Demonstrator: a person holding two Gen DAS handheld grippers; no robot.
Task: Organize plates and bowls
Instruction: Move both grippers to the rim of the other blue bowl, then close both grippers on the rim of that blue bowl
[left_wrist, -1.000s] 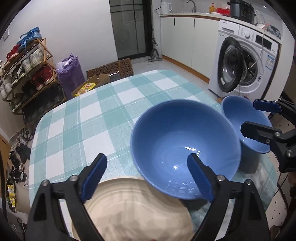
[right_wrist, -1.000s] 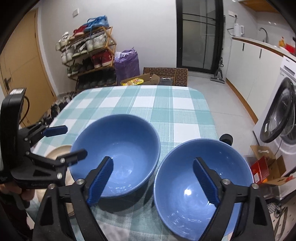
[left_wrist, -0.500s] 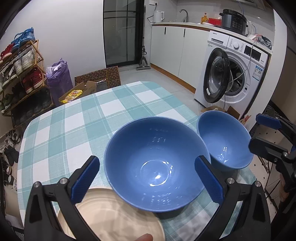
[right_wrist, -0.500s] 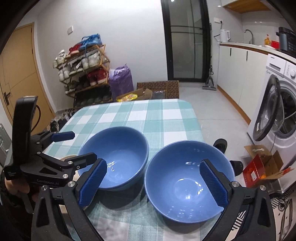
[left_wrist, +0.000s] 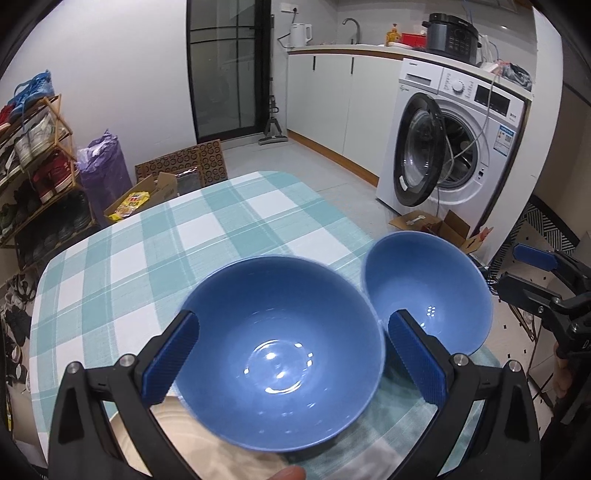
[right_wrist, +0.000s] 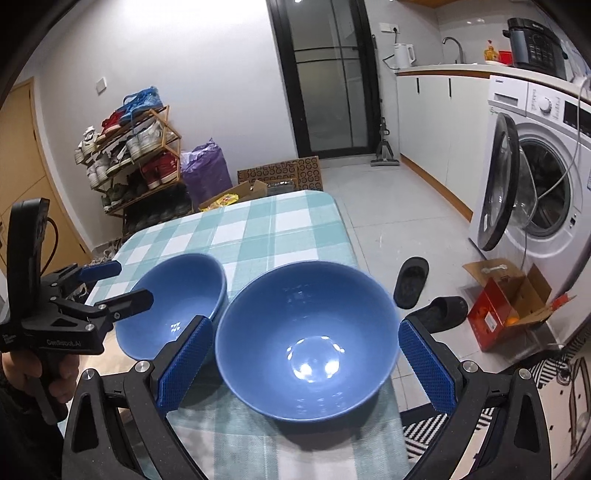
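Both pulled back and raised a little since a moment ago. Left gripper (left_wrist: 291, 360) and right gripper (right_wrist: 304, 365) wide open, nothing held. 2 blue bowls, left bowl (left_wrist: 280, 350) and right bowl (right_wrist: 306, 339), side by side near the table (right_wrist: 280, 221) near edge, possibly touching. Cream plate (left_wrist: 207, 450) beside the left bowl. Stacking not started.

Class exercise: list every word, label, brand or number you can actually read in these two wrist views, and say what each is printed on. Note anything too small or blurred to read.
"GenRobot.AI": white lettering on the black body of the left gripper, seen in the right wrist view; slightly blurred.
Washing machine: brand mark, panel print and the blue-and-white sticker are too small to read.
Pressure cooker: panel markings are unreadable.
Red carton on the floor: print is too blurred to read.
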